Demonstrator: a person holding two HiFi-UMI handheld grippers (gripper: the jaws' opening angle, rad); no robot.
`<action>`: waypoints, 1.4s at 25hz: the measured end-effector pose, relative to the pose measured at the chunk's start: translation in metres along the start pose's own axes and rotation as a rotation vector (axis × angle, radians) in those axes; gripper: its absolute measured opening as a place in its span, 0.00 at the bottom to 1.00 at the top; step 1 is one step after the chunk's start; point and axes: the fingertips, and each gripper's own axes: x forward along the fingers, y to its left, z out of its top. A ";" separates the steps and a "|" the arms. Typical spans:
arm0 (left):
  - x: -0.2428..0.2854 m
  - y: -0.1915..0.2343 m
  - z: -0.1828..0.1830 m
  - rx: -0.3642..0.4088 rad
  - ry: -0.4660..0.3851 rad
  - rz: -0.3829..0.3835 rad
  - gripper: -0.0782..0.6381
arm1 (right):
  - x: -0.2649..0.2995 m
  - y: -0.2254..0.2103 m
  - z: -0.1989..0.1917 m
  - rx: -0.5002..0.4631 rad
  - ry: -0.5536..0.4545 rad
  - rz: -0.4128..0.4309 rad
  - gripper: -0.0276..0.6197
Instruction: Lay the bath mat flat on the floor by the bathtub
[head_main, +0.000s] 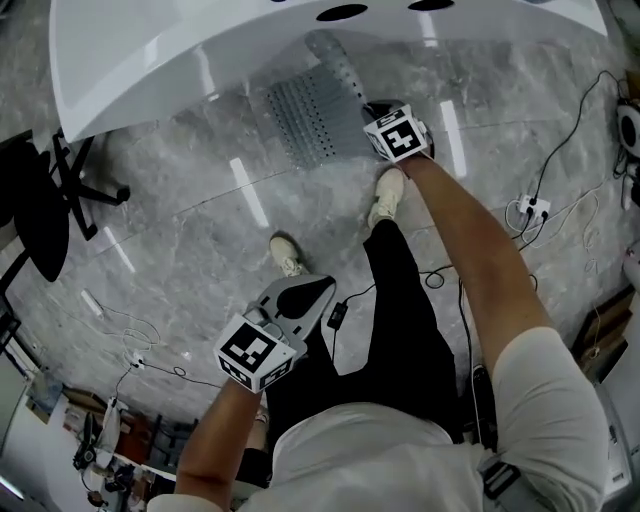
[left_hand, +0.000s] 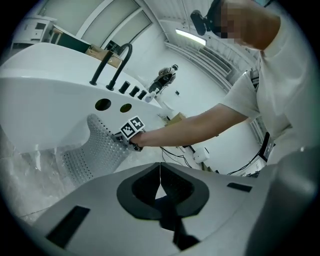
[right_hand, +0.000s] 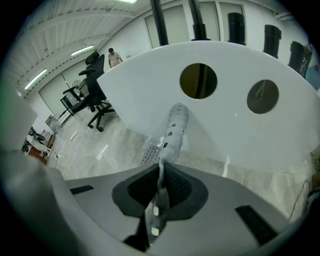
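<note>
A grey perforated bath mat (head_main: 315, 112) lies partly on the marble floor beside the white bathtub (head_main: 180, 60), its right edge lifted against the tub wall. My right gripper (head_main: 372, 120) is shut on that lifted edge of the mat (right_hand: 172, 132). In the left gripper view the mat (left_hand: 92, 152) curls up under the tub (left_hand: 45, 100). My left gripper (head_main: 312, 292) is held back near the person's feet, jaws shut with nothing between them (left_hand: 160, 172).
A black office chair (head_main: 45, 195) stands at the left. Cables and a power strip (head_main: 533, 208) lie on the floor at the right. The person's shoes (head_main: 385, 195) stand just behind the mat. A black faucet (left_hand: 117, 62) rises on the tub rim.
</note>
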 end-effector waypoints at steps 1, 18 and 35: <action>0.012 0.001 0.003 0.005 0.010 -0.005 0.13 | 0.001 -0.016 -0.007 0.009 0.003 -0.012 0.10; 0.196 0.002 0.072 0.096 0.110 -0.083 0.13 | 0.014 -0.197 -0.124 0.187 0.049 -0.087 0.12; 0.277 -0.011 0.086 0.154 0.227 -0.128 0.13 | -0.007 -0.328 -0.209 0.307 0.160 -0.243 0.13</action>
